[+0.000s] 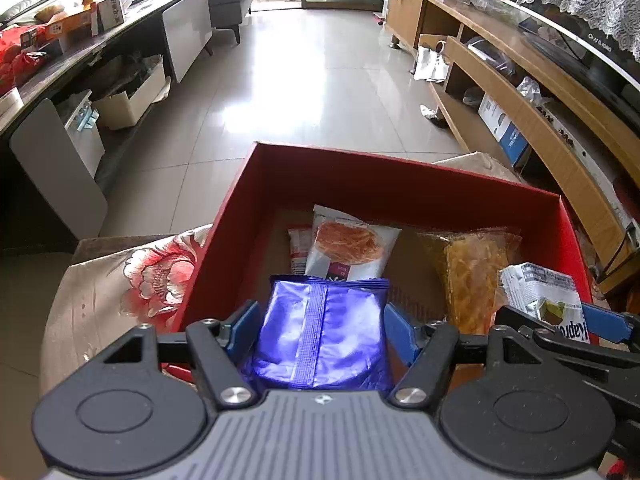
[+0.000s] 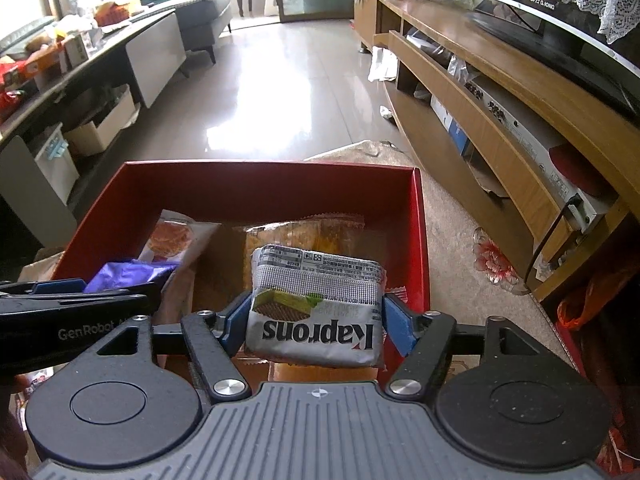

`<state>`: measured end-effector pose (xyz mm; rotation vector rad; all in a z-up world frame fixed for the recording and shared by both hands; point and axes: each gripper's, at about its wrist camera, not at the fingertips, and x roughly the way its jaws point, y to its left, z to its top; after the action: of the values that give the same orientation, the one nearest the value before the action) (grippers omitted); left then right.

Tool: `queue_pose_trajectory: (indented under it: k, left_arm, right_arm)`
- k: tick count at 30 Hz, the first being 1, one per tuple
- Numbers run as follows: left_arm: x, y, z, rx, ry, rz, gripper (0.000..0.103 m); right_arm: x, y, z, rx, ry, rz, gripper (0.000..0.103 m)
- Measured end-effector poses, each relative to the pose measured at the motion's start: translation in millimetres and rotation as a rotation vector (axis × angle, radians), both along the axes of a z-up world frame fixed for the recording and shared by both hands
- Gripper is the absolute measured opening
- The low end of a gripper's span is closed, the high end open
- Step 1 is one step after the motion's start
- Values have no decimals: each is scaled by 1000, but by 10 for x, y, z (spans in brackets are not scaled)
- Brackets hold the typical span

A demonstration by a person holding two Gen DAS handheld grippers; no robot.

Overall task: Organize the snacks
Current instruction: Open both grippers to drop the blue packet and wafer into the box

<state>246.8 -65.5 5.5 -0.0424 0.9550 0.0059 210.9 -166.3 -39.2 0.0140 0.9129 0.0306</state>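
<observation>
A red cardboard box (image 1: 360, 160) stands on a floral cloth (image 1: 132, 280). Inside lie a white packet with an orange noodle picture (image 1: 352, 248), a small red-and-white packet (image 1: 298, 248) and a clear packet of yellow-orange strips (image 1: 472, 276). My left gripper (image 1: 320, 316) is over the box's near left part, shut on a shiny purple packet (image 1: 320, 332). My right gripper (image 2: 318, 312) is beside it over the box (image 2: 272, 166). A silver Kaprons wafer packet (image 2: 316, 312) sits flat and unsqueezed between its blue pads, which stand open at the packet's edges.
A long wooden TV cabinet (image 1: 520, 92) with open shelves runs along the right. A dark low table (image 1: 80, 52) piled with boxes and bags stands at the left, with storage boxes under it. Glossy tiled floor (image 1: 300, 80) stretches beyond the box.
</observation>
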Motion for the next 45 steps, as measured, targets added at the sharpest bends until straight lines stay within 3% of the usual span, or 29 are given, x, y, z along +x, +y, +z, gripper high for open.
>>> queue_pose_trajectory:
  k: [9,26,45]
  left_arm:
    - [-33,43,95,-35,-13,6,69]
    - [-74,174,227,-79,-35,40,69]
    - [-411,445,337,-91,-32,42,69]
  right_arm:
    - [-12,-45,17,12,-8,-10,80]
    - [-18,-95,103,125,-65,-13,86]
    - [-366,24,222,99,-76,12,86]
